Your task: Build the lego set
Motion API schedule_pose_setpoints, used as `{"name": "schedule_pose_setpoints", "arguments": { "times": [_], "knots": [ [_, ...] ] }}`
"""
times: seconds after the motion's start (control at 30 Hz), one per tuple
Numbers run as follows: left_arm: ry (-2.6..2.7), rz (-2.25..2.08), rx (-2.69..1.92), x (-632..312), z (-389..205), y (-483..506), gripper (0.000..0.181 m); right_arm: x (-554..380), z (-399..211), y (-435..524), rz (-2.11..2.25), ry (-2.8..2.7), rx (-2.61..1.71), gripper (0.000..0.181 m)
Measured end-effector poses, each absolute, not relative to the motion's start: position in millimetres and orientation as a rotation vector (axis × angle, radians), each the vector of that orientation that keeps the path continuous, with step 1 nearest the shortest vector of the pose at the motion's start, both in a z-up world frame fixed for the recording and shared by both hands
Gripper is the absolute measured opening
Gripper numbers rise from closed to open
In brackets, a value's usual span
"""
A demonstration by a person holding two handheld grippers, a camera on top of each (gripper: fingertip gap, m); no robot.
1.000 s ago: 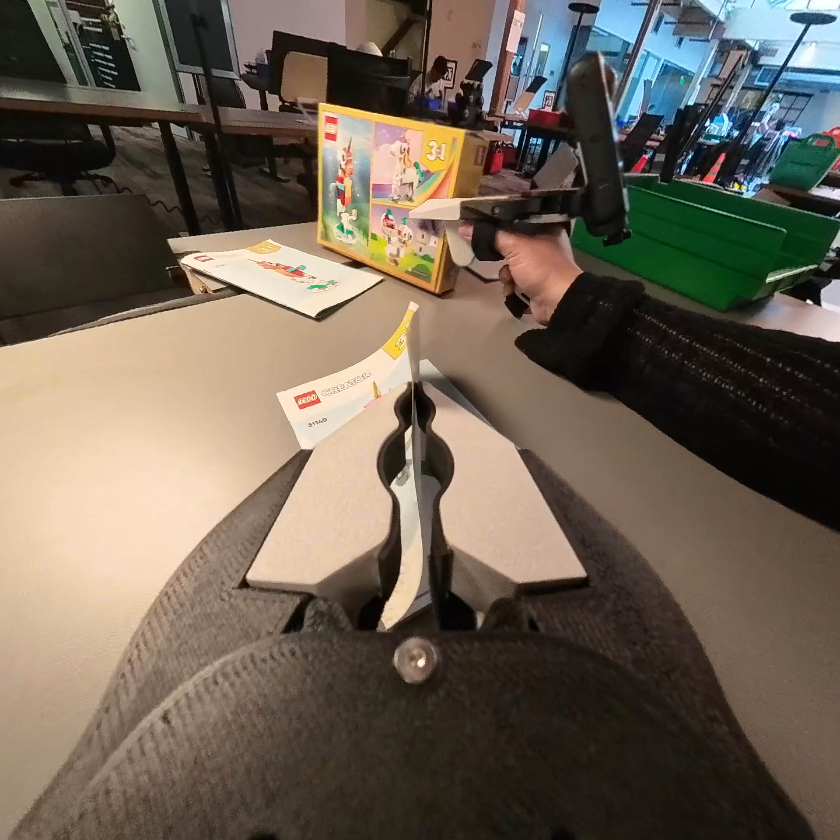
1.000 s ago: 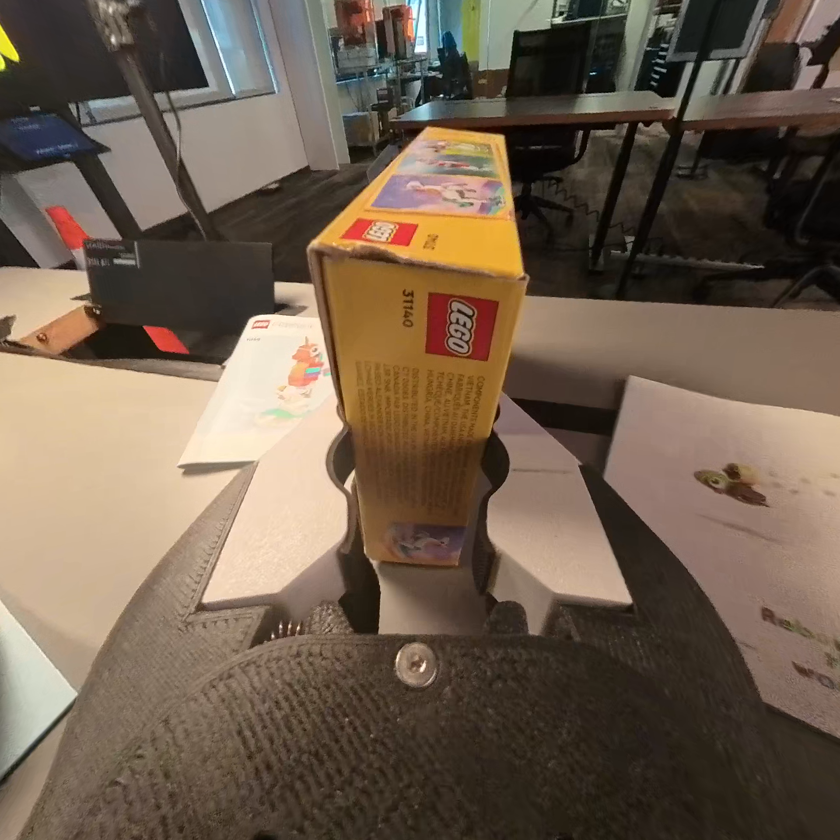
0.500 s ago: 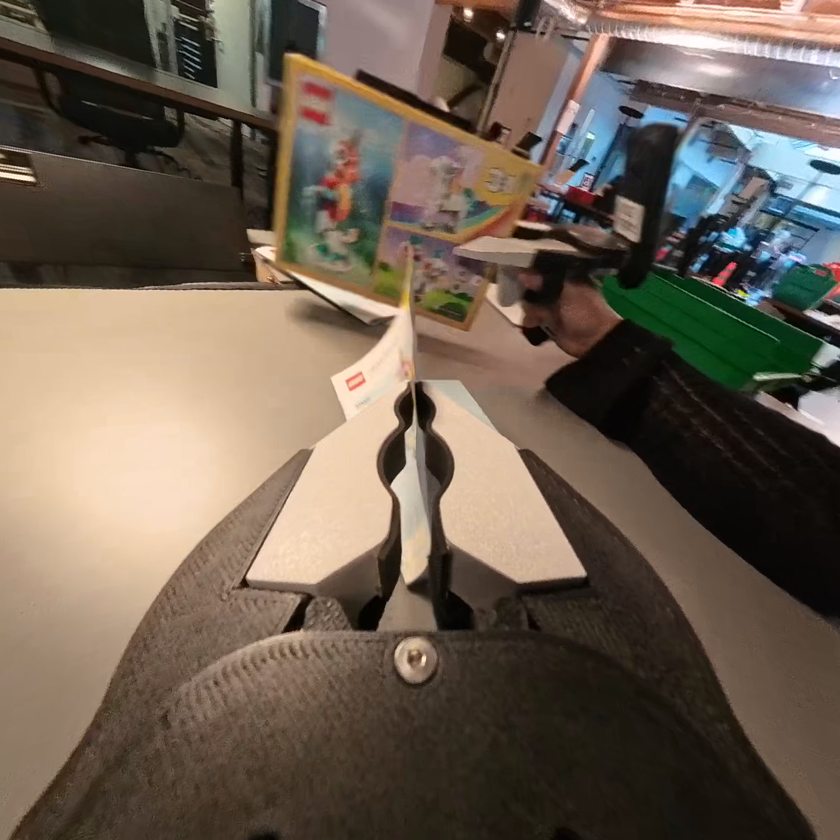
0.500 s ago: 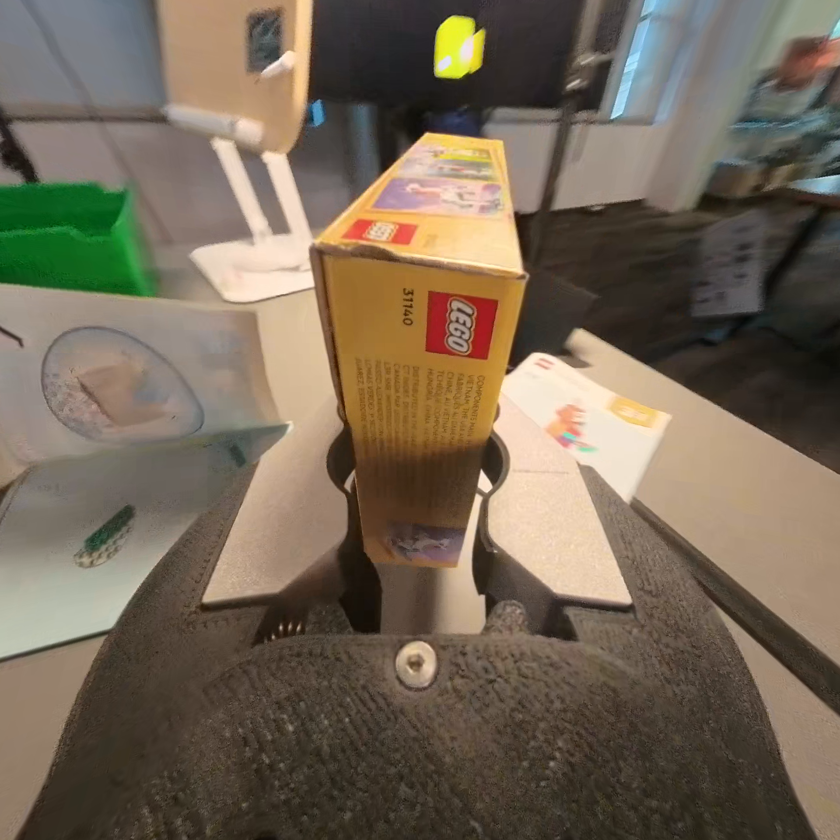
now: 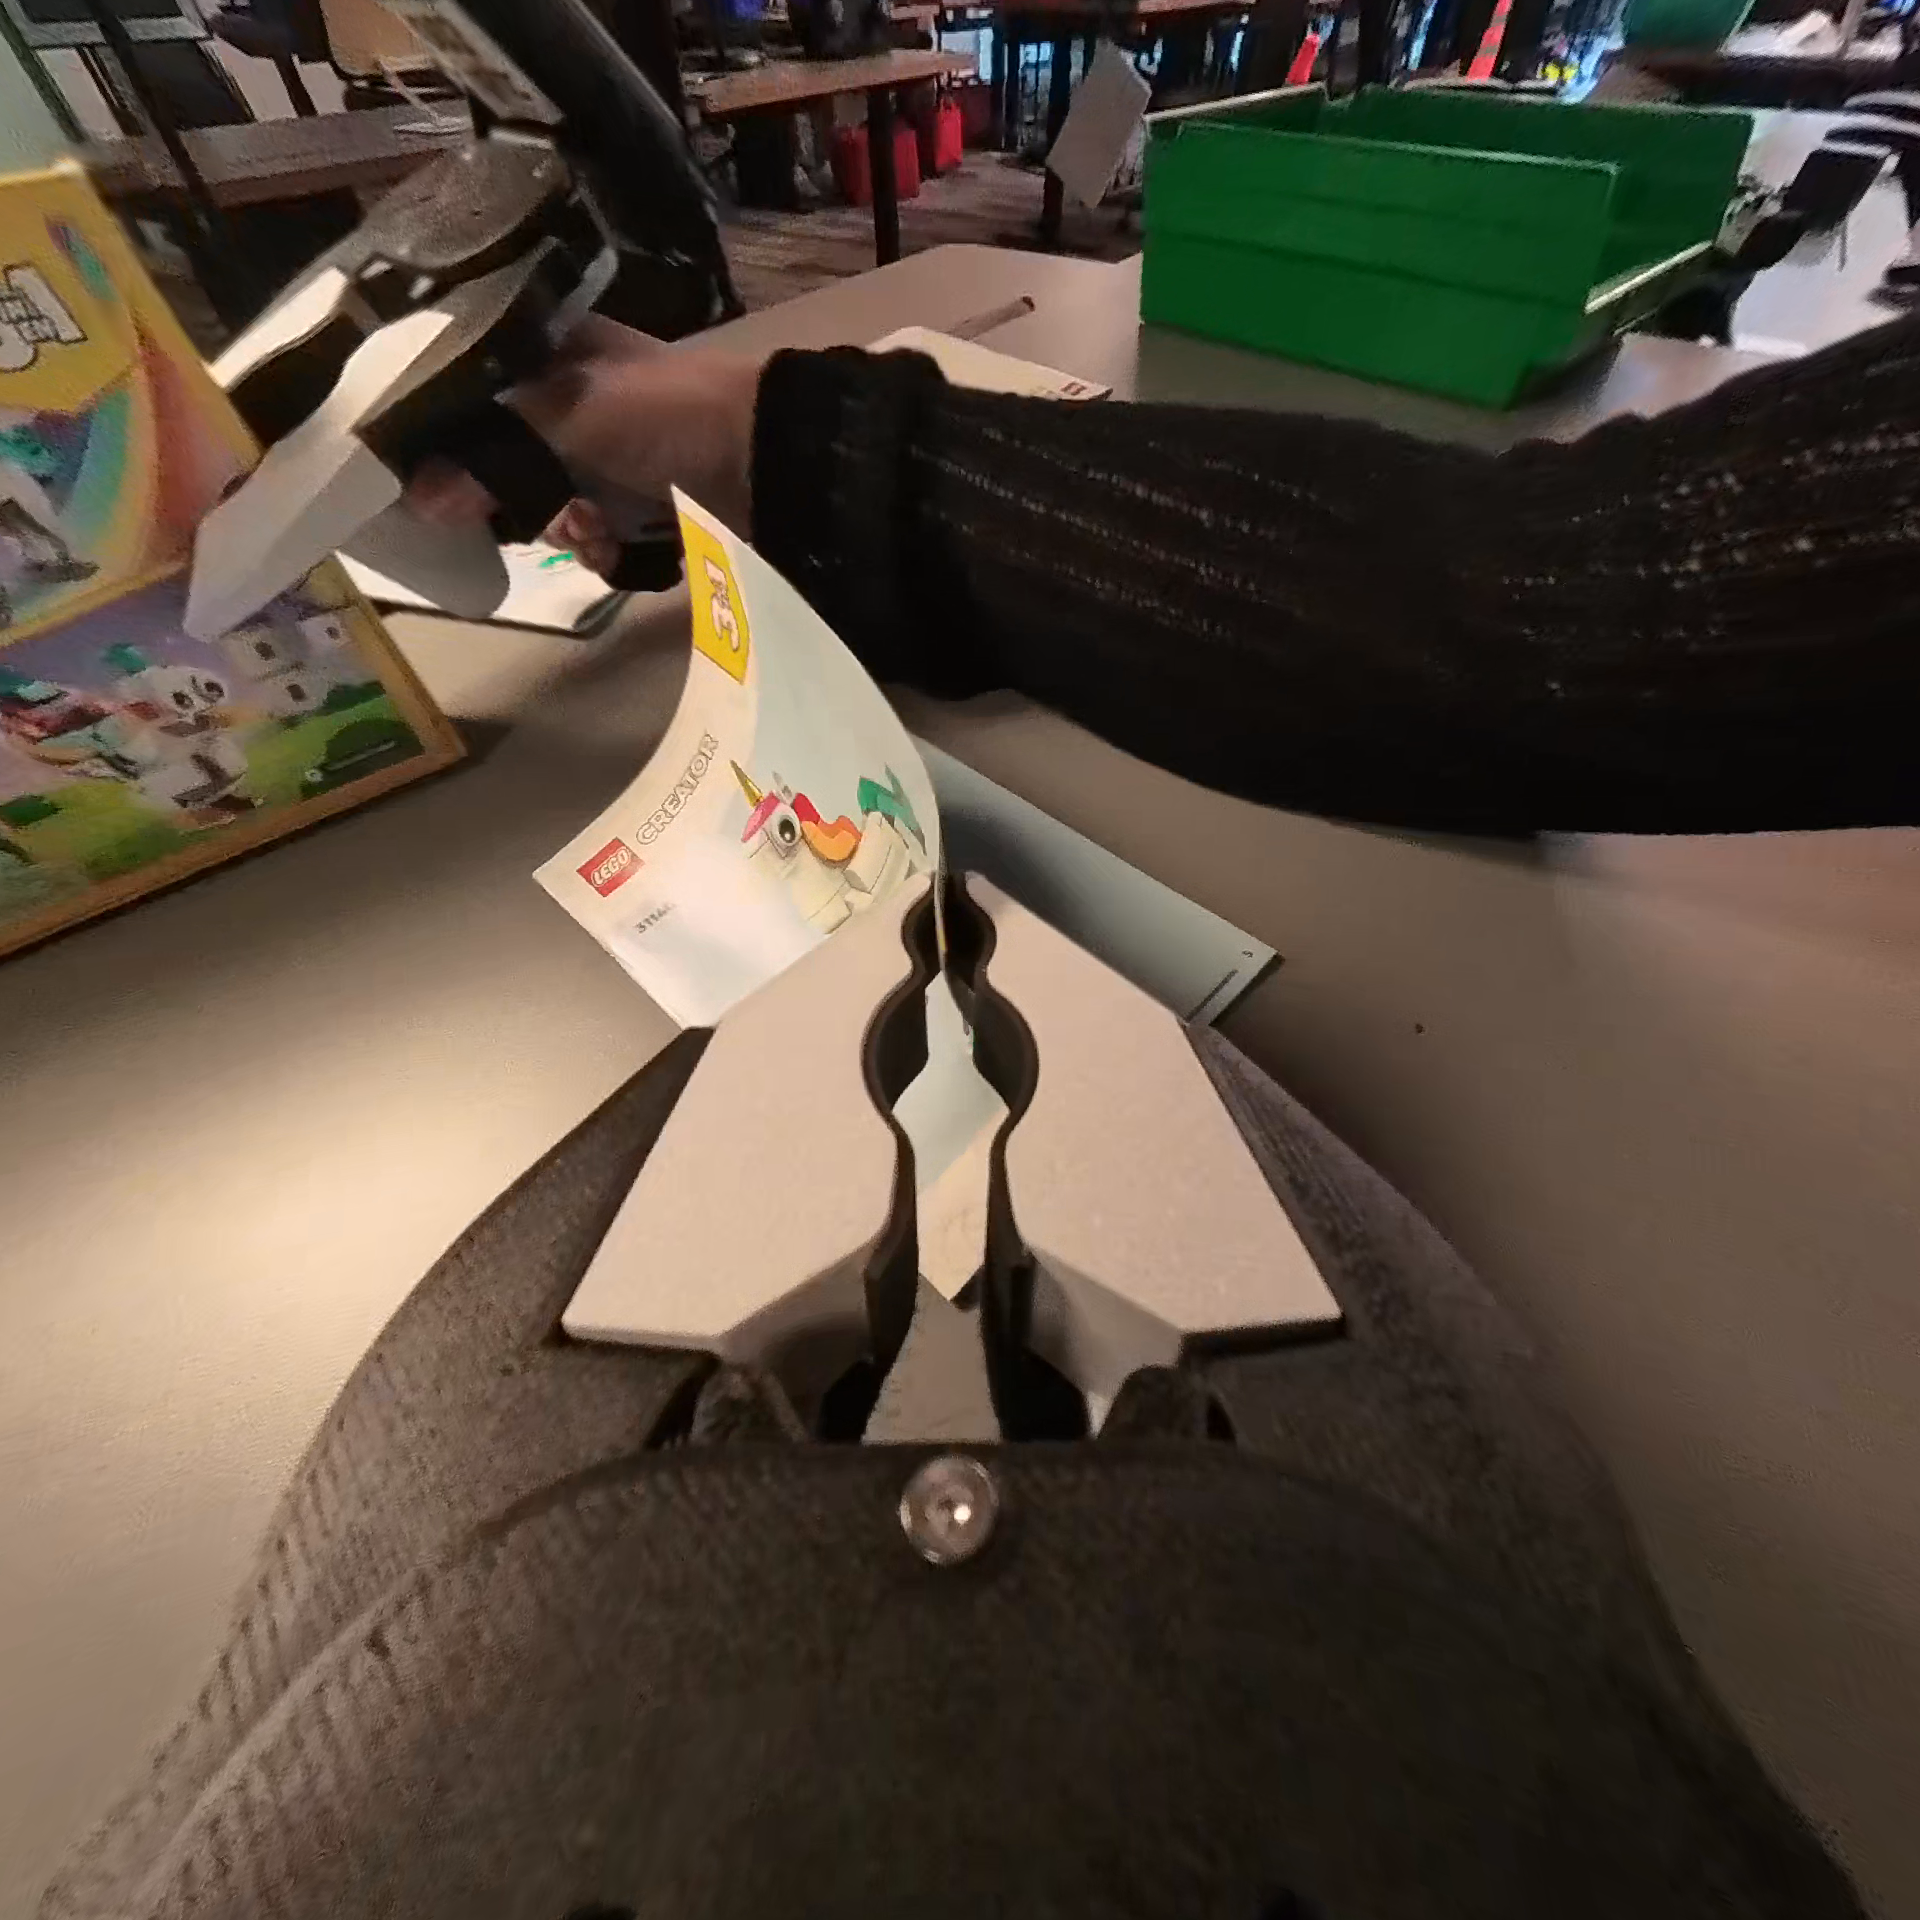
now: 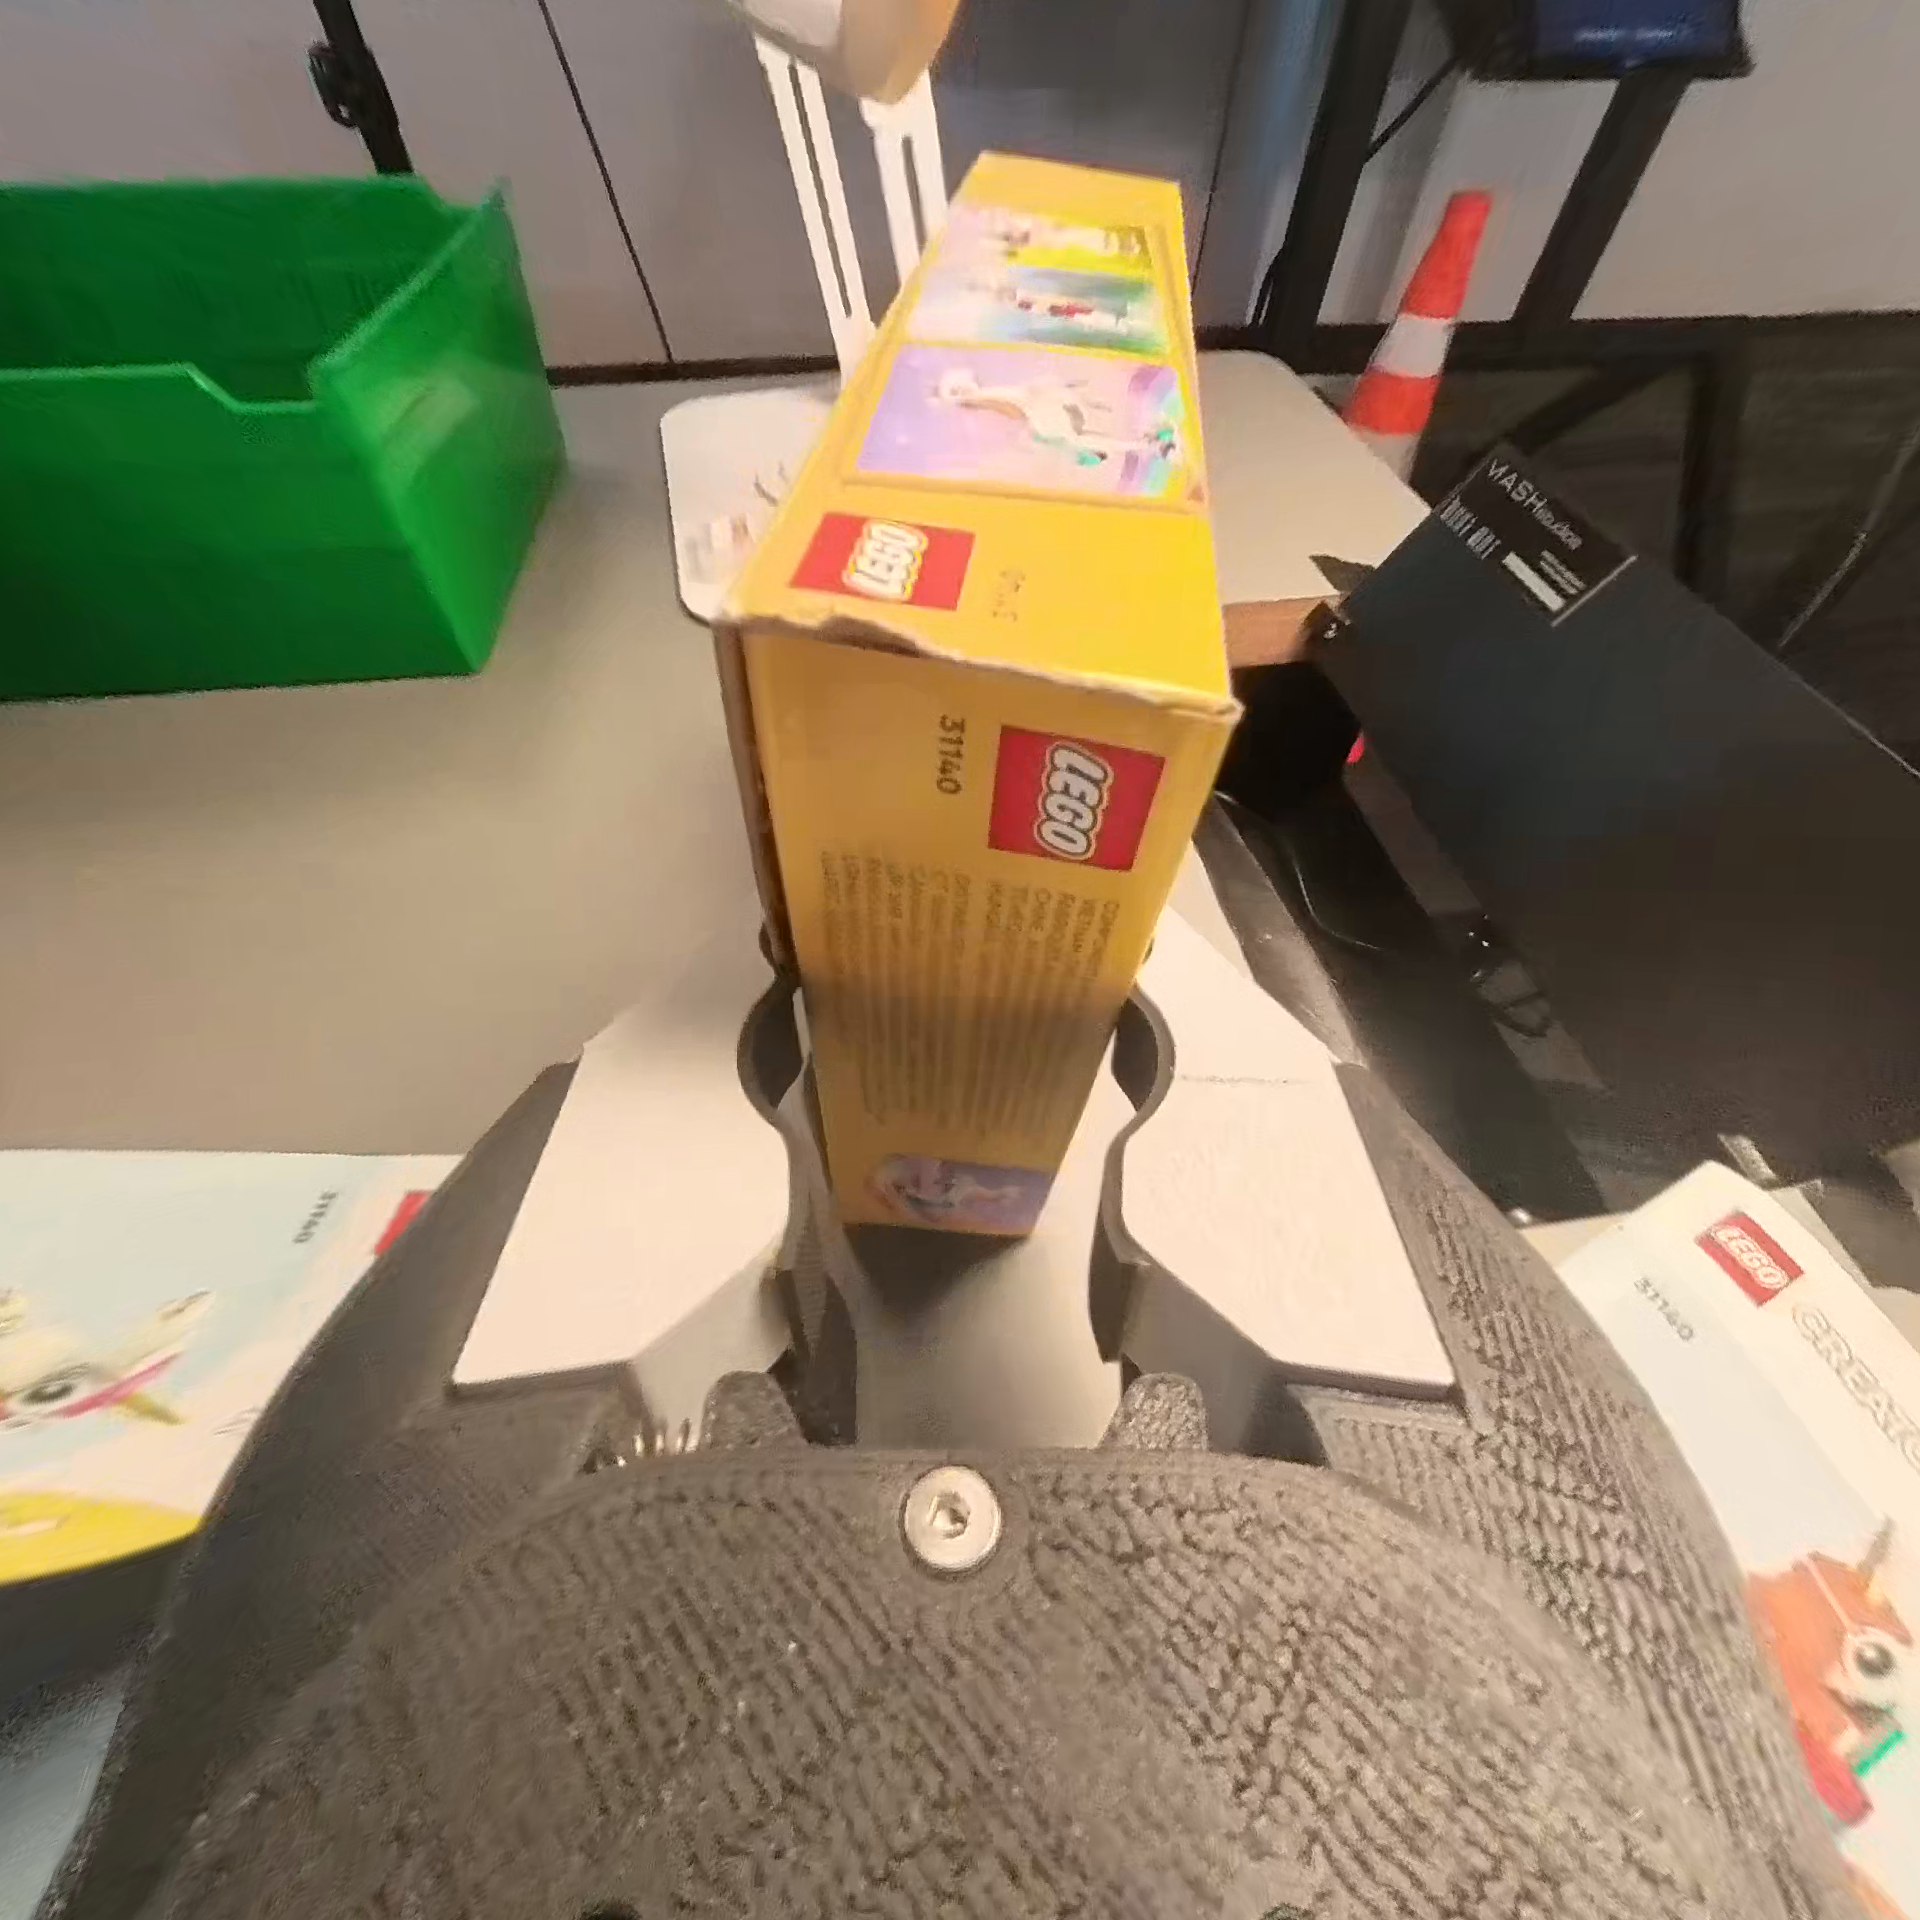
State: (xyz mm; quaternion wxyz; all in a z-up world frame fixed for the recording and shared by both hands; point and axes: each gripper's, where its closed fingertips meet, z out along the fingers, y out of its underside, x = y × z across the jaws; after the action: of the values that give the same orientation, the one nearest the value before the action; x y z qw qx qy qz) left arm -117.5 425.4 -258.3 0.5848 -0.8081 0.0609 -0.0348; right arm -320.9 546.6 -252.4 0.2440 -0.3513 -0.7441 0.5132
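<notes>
My left gripper is shut on the cover page of a pale blue instruction booklet with a unicorn picture, holding the page curled up off the grey table. My right gripper is shut on the narrow end of the yellow set box and holds it upright. In the left wrist view the right gripper shows at upper left, in a hand with a black sleeve, and the box leans at the left edge.
Green bins stand on the table at the back; one also shows in the right wrist view. A second booklet lies at the right, another at the left. A black box and an orange cone lie beyond the table edge. The tips of one gripper are about 25 centimeters away from the tips of the other.
My right gripper has swung the box around and down to the left side of the table. My left gripper has turned right with the booklet page still in it.
</notes>
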Motion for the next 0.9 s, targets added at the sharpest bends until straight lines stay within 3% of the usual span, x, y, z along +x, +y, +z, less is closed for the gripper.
{"name": "schedule_pose_setpoints", "arguments": {
  "times": [0.23, 0.57, 0.73, 0.9],
  "knots": [
    [0.148, -0.107, -1.904, -110, -264, 429, 0.000, -334, -261, 570, 1.230, -1.945, -1.005, 0.074],
    [0.140, -0.106, -1.895, -112, -262, 428, 0.000, -302, -245, 627, 0.849, -1.552, -0.974, 0.070],
    [0.129, -0.141, -1.878, -110, -258, 428, 0.000, -265, -253, 698, 0.752, -1.340, -1.311, 0.077],
    [0.154, -0.125, -1.890, -106, -261, 429, 0.000, -281, -283, 674, 0.858, -1.510, -1.584, 0.080]
  ]
}}
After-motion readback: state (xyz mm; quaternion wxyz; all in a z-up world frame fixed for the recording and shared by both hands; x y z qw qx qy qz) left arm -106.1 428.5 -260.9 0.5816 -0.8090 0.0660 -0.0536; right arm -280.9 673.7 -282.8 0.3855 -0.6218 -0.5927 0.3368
